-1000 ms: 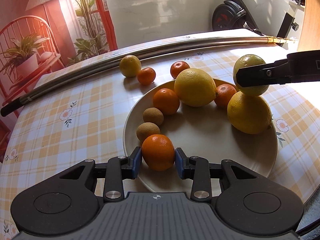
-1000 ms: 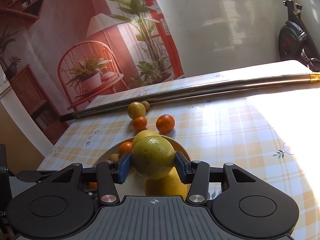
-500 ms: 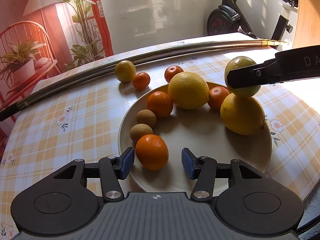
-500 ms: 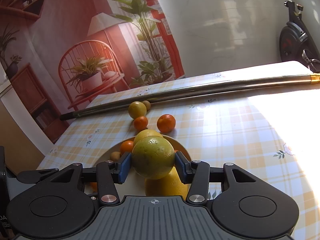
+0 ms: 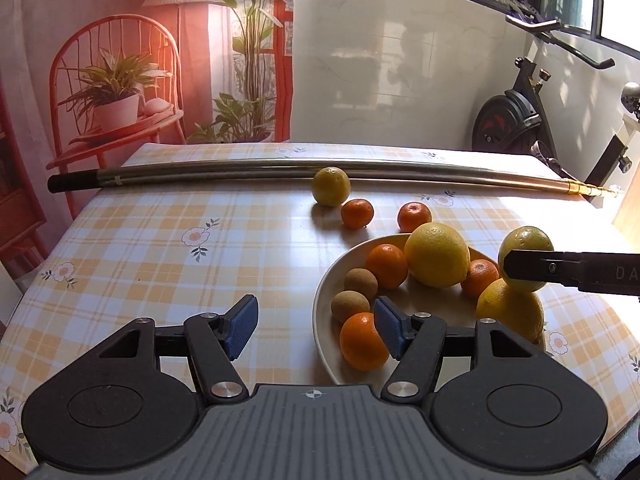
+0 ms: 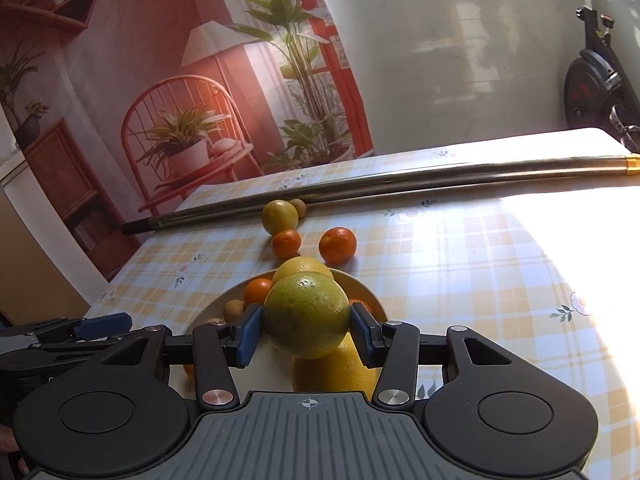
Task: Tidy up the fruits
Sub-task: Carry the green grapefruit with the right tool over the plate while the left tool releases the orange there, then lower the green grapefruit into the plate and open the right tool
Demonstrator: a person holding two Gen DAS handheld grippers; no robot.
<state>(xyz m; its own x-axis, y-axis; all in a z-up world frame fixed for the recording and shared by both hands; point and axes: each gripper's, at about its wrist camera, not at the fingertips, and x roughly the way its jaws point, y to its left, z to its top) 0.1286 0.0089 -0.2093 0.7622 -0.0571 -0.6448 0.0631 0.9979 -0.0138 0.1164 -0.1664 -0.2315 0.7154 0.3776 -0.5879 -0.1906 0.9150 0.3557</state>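
The sorting looks well under way but not finished. The plate [image 5: 320, 320], just ahead and right of the left claw [image 5: 316, 330], already carries two lemons, three or so tangerines and two small brown fruits. Left on the desk [image 5: 180, 248], well beyond both claws, are a yellow-green lemon [image 5: 331, 185], two tangerines [image 5: 357, 213] and, beside the metal pole [image 6: 400, 182], one more small brown fruit [image 6: 298, 207].

The left claw is spread wide and empty; its right pad sits just beside the nearest tangerine [image 5: 362, 341] on the plate, whether touching I cannot tell. The right claw [image 6: 306, 336] is clenched on a greenish lemon [image 6: 306, 316], pads pressed to both its sides, held over the plate just above a large yellow lemon [image 6: 334, 372].
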